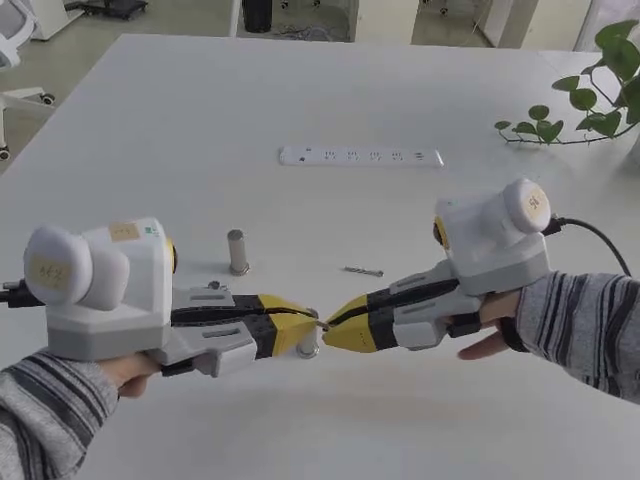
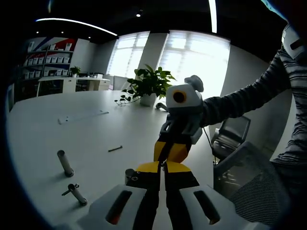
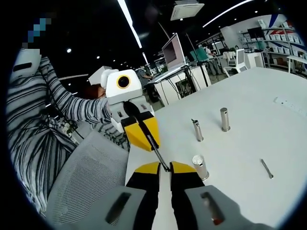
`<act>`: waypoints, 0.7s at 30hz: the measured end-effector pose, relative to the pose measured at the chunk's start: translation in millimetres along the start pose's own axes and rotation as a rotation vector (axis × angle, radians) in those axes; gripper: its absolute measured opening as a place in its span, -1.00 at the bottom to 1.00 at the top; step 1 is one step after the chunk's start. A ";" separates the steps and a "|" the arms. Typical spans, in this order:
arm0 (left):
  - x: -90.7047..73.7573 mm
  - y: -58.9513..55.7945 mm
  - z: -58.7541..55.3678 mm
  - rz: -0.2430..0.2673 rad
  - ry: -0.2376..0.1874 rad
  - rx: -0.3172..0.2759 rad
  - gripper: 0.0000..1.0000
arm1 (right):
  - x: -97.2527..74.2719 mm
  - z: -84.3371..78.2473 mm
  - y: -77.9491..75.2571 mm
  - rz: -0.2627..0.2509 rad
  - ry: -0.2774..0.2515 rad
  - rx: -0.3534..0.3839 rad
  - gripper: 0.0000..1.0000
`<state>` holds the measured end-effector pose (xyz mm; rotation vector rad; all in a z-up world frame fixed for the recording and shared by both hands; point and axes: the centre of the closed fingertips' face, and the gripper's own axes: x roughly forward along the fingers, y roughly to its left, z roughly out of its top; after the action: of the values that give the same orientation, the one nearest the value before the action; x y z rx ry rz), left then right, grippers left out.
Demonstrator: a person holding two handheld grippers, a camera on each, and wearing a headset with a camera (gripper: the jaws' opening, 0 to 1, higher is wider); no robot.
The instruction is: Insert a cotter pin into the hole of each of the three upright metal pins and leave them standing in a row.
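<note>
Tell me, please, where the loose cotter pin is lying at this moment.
In the head view the loose cotter pin lies flat on the table, right of the bare upright metal pin and beyond the right claw.

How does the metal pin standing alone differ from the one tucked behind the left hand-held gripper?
The lone metal pin has a bare top; the tucked pin carries a cotter pin through its top. The lone metal pin stands in the open; the tucked pin is partly hidden by the left hand-held gripper. Both are upright, silvery cylinders.
</note>
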<state>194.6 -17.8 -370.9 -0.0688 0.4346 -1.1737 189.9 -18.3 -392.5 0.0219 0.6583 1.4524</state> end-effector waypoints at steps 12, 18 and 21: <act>-0.5 -0.5 -3.1 0.003 0.008 -0.009 -1.00 | -1.9 -1.9 -0.6 -0.009 0.078 -0.152 -1.00; -0.6 4.2 -6.1 0.037 0.019 0.009 -0.96 | -2.1 -6.8 -6.2 -0.030 0.149 -0.268 -1.00; -0.7 7.5 -7.1 0.055 0.023 0.012 -0.95 | -1.1 -7.3 -5.7 -0.048 0.166 -0.305 -1.00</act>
<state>198.4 -13.0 -379.3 -0.0330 0.4470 -1.1236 191.9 -22.9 -400.4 -0.3531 0.5608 1.5054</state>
